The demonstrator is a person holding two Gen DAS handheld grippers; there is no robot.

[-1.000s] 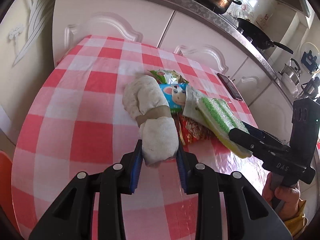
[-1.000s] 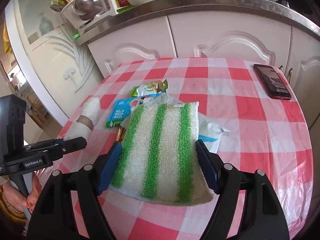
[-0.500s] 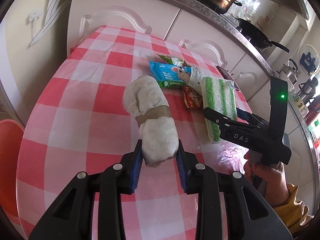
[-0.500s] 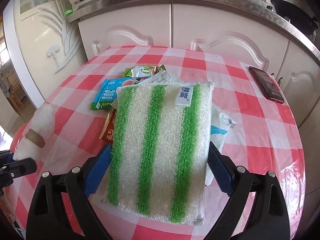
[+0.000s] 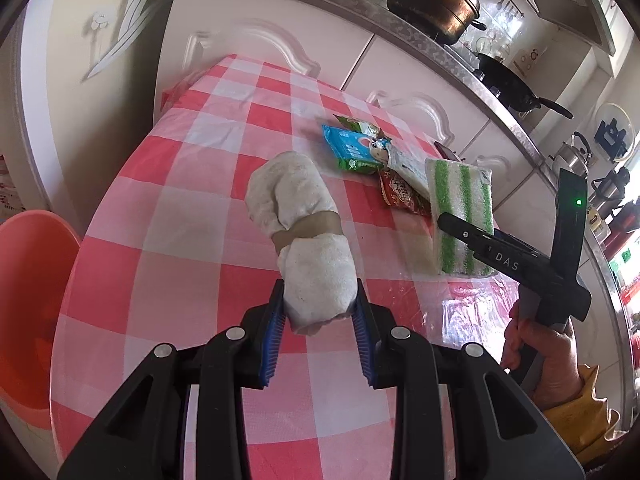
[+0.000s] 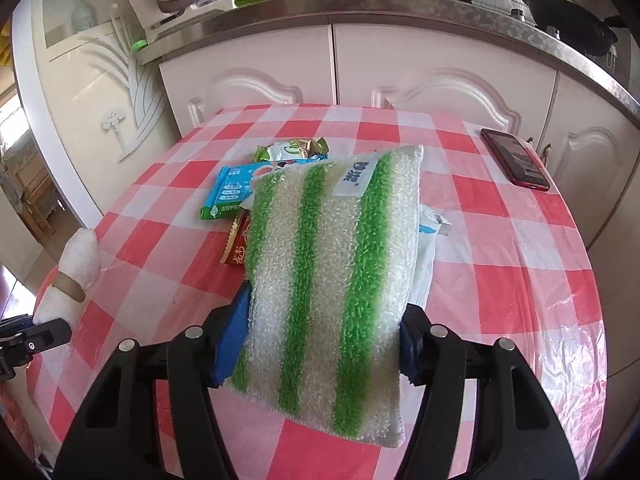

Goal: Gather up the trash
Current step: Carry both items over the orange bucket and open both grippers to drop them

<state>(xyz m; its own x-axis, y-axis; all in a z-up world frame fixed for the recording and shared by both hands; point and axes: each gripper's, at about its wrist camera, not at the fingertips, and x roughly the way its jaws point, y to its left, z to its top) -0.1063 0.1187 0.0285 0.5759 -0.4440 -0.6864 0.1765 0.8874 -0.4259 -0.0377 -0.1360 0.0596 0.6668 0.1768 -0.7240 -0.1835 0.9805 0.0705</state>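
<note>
- Left gripper [image 5: 320, 320]: clamped tight on the near end of a rolled white cloth [image 5: 304, 236] bound by a tan band, held over the table's left side.
- Right gripper [image 6: 324, 336]: jaws closing, blue pads against both edges of a green-striped scrubbing pad [image 6: 332, 272].
- Checked tablecloth [image 6: 500, 248]: blue wet-wipe pack [image 6: 228, 196], green snack wrapper [image 6: 292, 148] and red wrapper [image 6: 238, 240] lying beyond the pad.
- Red phone [image 6: 516, 164]: far right, well apart.
- Orange basin [image 5: 28, 312]: below the table's left edge.

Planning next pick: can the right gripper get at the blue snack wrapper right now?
Probably not. The right gripper is closing on the green-striped white sponge cloth, which fills it and overhangs the blue snack wrapper. It would likely need to drop the cloth first.
</note>
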